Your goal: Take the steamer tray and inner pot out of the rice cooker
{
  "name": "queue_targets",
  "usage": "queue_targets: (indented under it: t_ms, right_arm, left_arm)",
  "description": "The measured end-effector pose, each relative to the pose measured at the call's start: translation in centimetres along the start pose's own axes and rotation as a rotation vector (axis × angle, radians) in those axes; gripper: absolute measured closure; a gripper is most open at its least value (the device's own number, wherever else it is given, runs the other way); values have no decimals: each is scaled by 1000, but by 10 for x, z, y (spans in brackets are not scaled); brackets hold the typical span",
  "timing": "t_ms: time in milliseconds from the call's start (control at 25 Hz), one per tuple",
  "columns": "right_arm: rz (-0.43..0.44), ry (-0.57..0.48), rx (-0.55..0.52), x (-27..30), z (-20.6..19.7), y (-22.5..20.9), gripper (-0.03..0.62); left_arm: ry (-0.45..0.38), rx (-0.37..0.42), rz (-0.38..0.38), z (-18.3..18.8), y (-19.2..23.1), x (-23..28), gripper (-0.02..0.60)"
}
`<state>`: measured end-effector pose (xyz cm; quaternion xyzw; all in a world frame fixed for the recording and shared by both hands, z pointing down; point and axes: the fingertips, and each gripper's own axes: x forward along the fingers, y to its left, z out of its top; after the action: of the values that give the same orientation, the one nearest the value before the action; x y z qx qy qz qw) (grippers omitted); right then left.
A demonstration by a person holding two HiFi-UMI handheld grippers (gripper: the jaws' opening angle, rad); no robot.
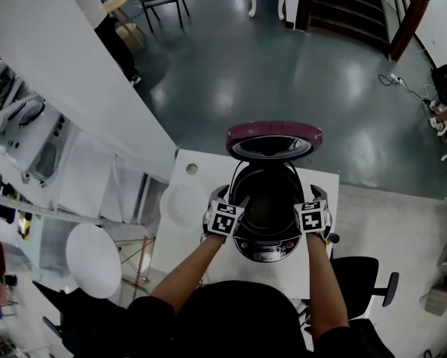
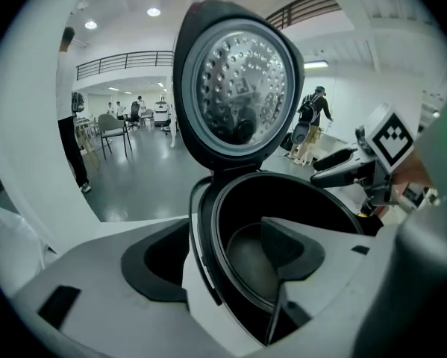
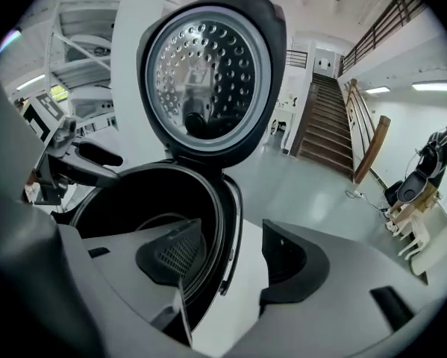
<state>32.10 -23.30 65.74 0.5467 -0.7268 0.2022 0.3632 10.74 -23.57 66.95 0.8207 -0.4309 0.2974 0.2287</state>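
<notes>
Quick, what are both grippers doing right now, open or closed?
Left gripper: open, empty, jaws straddling the rice cooker's rim.
Right gripper: open, empty, also straddling that rim.

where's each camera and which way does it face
Head view: on the person's head, facing steeply down at the open dark round rice cooker; forearms, left gripper, right gripper show.
Left gripper view: on that gripper, facing across the cooker's rim between its open jaws; right gripper at right.
Right gripper view: mirrored, left gripper at left.
Gripper views share the raised perforated lid.
</notes>
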Motion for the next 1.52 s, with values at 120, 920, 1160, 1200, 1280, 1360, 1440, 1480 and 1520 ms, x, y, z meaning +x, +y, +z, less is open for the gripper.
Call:
queue_targets:
  t_ms: [120, 920, 1160, 1200, 1280, 1360, 1440, 1480, 1520]
  right_arm:
    - [9, 38, -61, 11, -3, 7, 370]
    - [-12, 147, -155, 47, -30, 6, 370]
    - [-53, 127, -192, 48, -25, 4, 370]
    - [-57, 125, -199, 47, -25, 4, 370]
    - [-55, 122, -189, 46, -25, 5, 370]
    - [-45, 117, -156, 45, -26, 4, 370]
    - [-46, 109, -148, 45, -25, 3, 367]
    - [-52, 103, -159, 44, -24, 4, 368]
    - [-60, 97, -174, 41, -22, 5, 372]
  left_arm:
    - [31, 30, 3, -5, -2, 7, 299]
    - [130, 150, 69, -20, 7, 37, 290]
    - [170, 160, 95, -27, 14, 41, 290]
    - [153, 159, 111, -24, 16, 39, 291]
    - [116, 158, 139, -20, 18, 35, 305]
    - [93, 158, 156, -16, 18, 32, 328]
    - [86, 160, 166, -13, 18, 32, 346]
    - [83, 161, 168, -12, 18, 31, 352]
    - [79, 160, 172, -11, 18, 31, 359]
